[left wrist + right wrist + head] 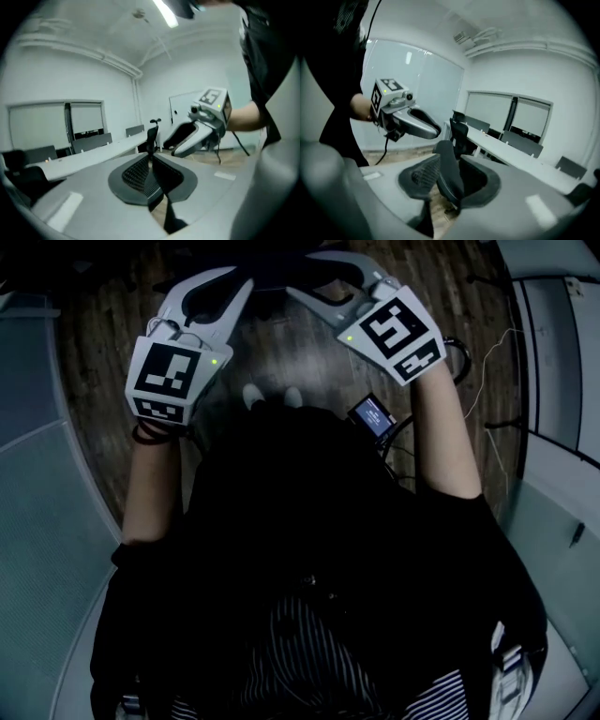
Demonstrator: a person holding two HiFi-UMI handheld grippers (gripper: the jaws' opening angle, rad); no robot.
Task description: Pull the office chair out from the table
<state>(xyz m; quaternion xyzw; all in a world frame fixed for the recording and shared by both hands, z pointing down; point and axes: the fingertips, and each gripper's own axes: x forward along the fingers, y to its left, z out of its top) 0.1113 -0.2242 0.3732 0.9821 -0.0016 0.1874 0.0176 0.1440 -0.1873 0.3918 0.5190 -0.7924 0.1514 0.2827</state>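
Person is standing and holding both grippers up in front, over the wood floor (309,362).

L gripper (242,277): in its own view (150,157) the jaws are sitting nearly together, w/ only a slit btwn the pads. A thin dark shape (171,218) and a bit of floor are showing through the slit. Seen from the R gripper view (438,131), it's hanging in the air, tips together, nothing btwn them.

R gripper (298,275): in its own view (450,157) the jaws are standing partly apart. A rounded dark shape is filling most of the gap, blurred. Can't tell if the pads are touching it. Seen from the L gripper view (165,144), it's hanging in the air w/ bare wall behind and nothing visibly clamped.

Chair (460,131) is black and upright, standing at the near end of the long white table (511,152). It's straight ahead of both grippers and showing just above the jaw tips in the L gripper view too (152,133). Can't tell if the dark shapes in the gaps are part of this chair or something nearer. In head view a dark mass (281,263) is lying at the top edge, right btwn the two sets of tips.

More chairs (525,143) are lining the table's far side. A small screen unit (372,415) w/ cables is hanging below the R forearm.
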